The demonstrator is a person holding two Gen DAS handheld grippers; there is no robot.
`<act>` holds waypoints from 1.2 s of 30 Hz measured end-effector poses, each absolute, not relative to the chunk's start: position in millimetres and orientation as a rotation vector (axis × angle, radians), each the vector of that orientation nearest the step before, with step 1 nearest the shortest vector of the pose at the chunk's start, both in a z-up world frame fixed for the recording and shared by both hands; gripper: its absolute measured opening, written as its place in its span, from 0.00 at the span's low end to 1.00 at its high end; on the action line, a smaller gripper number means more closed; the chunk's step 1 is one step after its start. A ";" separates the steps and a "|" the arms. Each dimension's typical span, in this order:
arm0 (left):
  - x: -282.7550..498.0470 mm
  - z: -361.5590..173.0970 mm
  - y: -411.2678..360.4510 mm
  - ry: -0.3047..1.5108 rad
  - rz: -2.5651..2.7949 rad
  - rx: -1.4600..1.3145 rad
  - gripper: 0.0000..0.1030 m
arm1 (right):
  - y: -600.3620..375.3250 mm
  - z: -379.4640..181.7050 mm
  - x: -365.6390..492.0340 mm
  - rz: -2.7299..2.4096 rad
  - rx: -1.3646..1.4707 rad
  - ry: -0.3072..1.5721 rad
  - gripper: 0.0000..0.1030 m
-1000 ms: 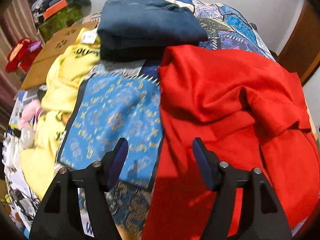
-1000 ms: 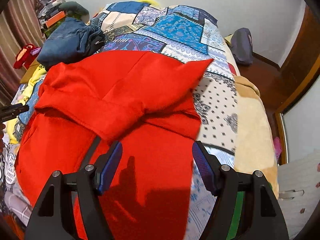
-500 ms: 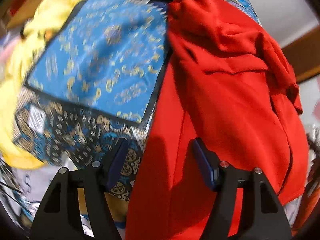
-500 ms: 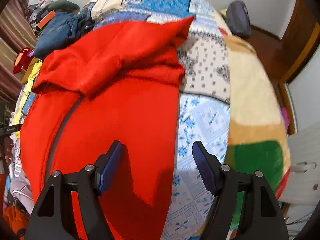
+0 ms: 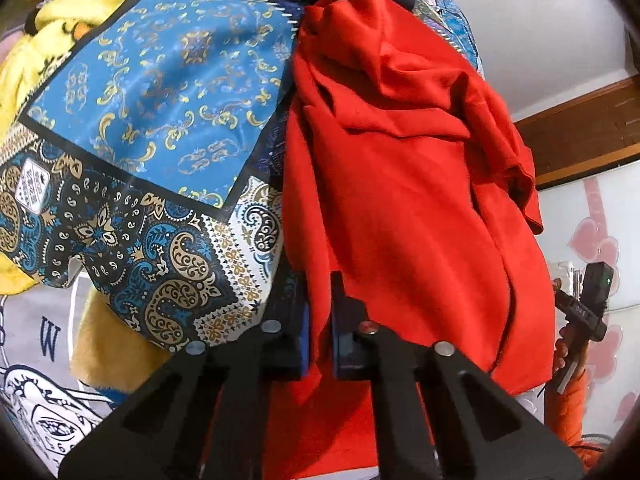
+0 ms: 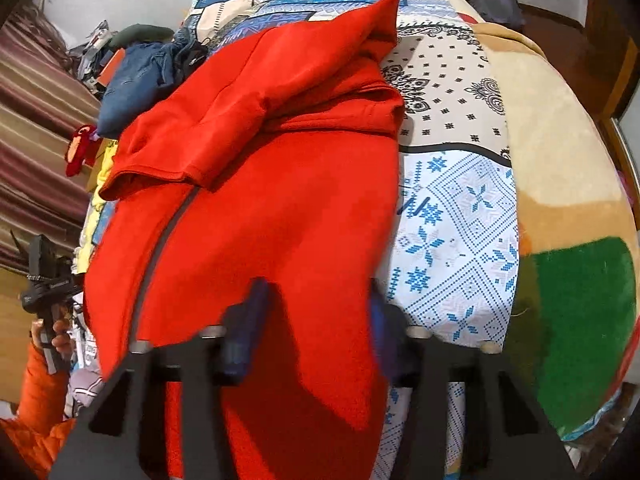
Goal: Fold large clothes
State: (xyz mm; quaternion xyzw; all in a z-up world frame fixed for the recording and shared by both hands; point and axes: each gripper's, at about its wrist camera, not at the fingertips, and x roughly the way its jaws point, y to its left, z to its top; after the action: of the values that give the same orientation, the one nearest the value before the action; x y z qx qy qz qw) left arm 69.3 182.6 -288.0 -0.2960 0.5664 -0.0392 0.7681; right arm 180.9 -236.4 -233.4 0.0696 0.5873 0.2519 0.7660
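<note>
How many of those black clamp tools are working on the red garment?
2. The left gripper is at one near corner of the red garment, jaws shut on the cloth. The right gripper is at the other corner, jaws blurred, apart with cloth between.

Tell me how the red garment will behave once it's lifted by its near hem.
Probably floppy: the red garment already lies in soft creases and folds. Likely to sag between grips, since the left gripper pinches only one edge. Its thick, fleecy look suggests moderate weight and little slipping.
</note>
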 end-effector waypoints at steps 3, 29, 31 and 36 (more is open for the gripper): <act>76.7 -265.6 180.6 1.191 -0.107 -0.627 0.03 | -227.8 -222.2 180.1 0.569 0.125 1.255 0.12; 269.5 -204.0 248.1 0.907 0.142 -0.632 0.03 | -197.3 -188.6 352.5 0.467 0.196 1.059 0.12; 282.3 -223.6 248.4 0.943 0.162 -0.604 0.03 | -190.2 -204.9 365.7 0.459 0.169 1.085 0.13; 302.7 -260.8 236.2 1.030 0.196 -0.474 0.04 | -174.8 -227.3 377.6 0.445 0.075 1.114 0.20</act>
State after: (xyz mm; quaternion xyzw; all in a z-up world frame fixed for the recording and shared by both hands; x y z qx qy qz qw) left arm 302.7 236.2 -260.8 -0.2240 0.4869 0.0925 0.8391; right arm 377.6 -174.8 -227.3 0.0351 0.5241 0.2092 0.8248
